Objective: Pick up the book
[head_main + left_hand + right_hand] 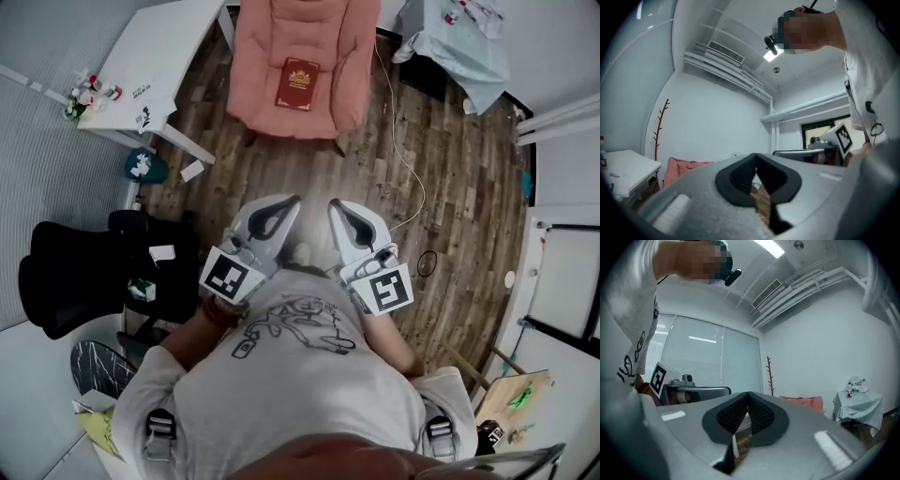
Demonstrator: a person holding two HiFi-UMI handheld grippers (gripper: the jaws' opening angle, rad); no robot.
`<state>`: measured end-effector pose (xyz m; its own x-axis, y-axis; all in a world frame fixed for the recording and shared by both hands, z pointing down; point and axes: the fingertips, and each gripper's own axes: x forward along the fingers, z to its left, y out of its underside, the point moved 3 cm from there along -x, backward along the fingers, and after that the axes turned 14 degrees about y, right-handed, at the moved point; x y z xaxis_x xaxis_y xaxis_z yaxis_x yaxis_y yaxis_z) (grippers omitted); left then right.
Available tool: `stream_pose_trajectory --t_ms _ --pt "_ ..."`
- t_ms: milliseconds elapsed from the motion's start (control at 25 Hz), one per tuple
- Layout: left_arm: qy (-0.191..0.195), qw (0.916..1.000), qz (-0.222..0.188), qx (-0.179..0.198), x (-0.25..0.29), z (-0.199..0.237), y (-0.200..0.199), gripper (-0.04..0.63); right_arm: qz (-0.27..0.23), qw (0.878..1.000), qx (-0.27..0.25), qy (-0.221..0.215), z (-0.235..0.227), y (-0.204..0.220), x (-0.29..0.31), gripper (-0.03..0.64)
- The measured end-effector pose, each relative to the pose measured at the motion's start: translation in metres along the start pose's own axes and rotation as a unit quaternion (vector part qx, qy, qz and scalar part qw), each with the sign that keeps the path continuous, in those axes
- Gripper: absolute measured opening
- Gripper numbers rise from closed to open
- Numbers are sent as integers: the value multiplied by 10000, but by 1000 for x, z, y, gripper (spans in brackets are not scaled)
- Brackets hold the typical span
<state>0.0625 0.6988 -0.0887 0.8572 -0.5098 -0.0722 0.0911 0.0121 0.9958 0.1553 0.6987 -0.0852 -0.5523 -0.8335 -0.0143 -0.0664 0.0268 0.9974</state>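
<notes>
Left gripper, right gripper, both closed and empty, pointing toward book lying on chair well ahead, long axis running away; left nearer.

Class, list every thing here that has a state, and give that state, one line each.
Book: closed, lying flat on the pink chair.
Left gripper: shut, empty.
Right gripper: shut, empty.
</notes>
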Motion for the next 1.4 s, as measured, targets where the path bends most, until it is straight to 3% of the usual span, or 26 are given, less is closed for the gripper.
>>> stream_pose_trajectory --t_ms 200,440,1120,1400 --pt "-104 9999 49 -26 0 24 6 5 -111 9996 50 -261 1 -3 25 6" --pt "-135 9999 -29 -54 3 66 5 5 98 9998 -60 -191 -6 7 66 6" --pt "104 9999 -106 -74 -7 261 -18 5 37 10000 -18 -1 3 -6 266 6" --pt "196 9997 -127 -46 -18 320 -18 5 90 9999 -73 113 9 -5 323 6"
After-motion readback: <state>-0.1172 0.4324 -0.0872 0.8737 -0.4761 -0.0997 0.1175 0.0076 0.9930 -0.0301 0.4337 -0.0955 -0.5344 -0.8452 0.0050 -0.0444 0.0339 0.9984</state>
